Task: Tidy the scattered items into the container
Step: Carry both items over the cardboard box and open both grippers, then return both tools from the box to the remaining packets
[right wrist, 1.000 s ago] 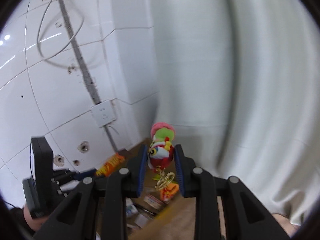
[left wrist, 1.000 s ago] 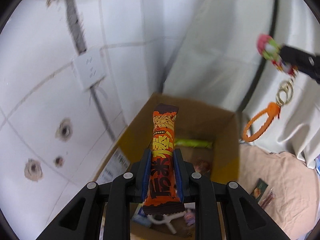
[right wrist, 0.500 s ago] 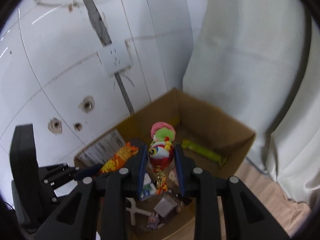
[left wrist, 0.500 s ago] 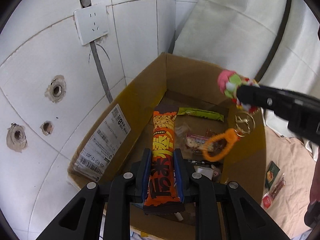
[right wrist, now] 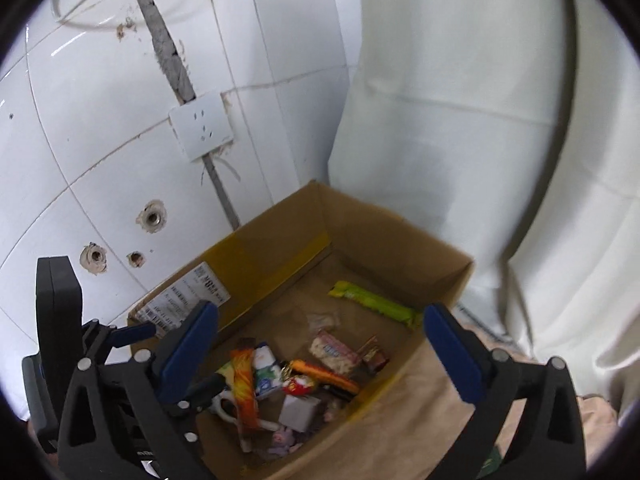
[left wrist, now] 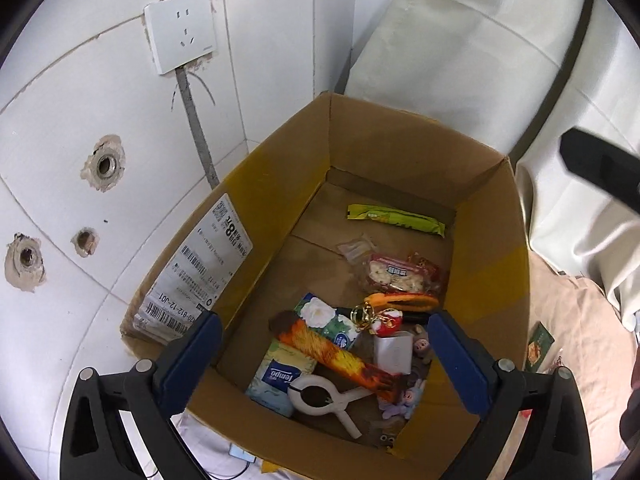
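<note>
1. Left gripper (left wrist: 326,354): jaws spread wide, holding nothing, above the near edge of the cardboard box (left wrist: 492,248).
2. Right gripper (right wrist: 320,348): jaws spread wide, holding nothing, above the box.
3. Orange snack bar (left wrist: 336,354): lies in the box near its front edge, across a tissue pack (left wrist: 280,376).
4. Toy keychain (left wrist: 386,322): lies in the box just beside the snack bar.
</note>
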